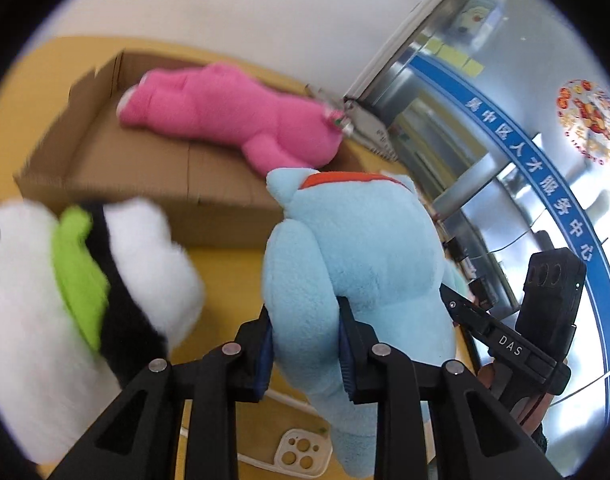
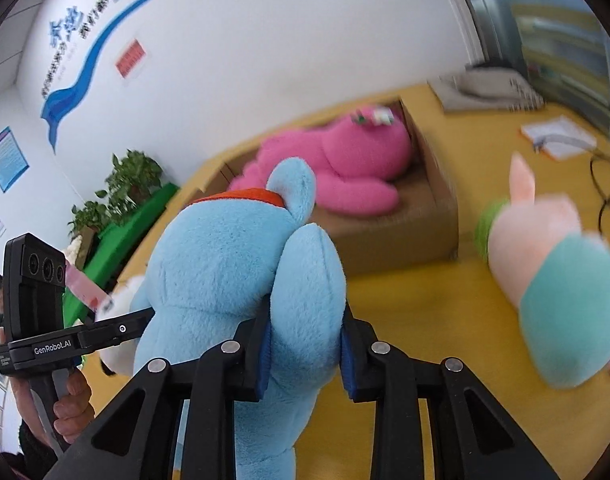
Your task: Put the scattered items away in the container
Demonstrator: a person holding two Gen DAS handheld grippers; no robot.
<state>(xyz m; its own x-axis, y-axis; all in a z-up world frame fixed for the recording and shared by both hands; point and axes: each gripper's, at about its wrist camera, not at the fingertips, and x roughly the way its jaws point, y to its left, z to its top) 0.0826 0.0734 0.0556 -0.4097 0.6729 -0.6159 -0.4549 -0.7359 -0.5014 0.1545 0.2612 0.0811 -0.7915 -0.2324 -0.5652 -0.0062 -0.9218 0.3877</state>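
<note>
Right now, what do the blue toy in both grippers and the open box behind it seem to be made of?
The light blue plush toy looks like soft synthetic fleece over stuffing: fuzzy, matte pile that dents where the left gripper and right gripper squeeze it. The cardboard box seems to be plain brown corrugated cardboard, matte, with folded flaps and visible creases.

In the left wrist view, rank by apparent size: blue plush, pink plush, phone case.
1. Blue plush, though it looms large because it sits close to the camera, so its lead over the pink one is unsure.
2. Pink plush.
3. Phone case.
</note>
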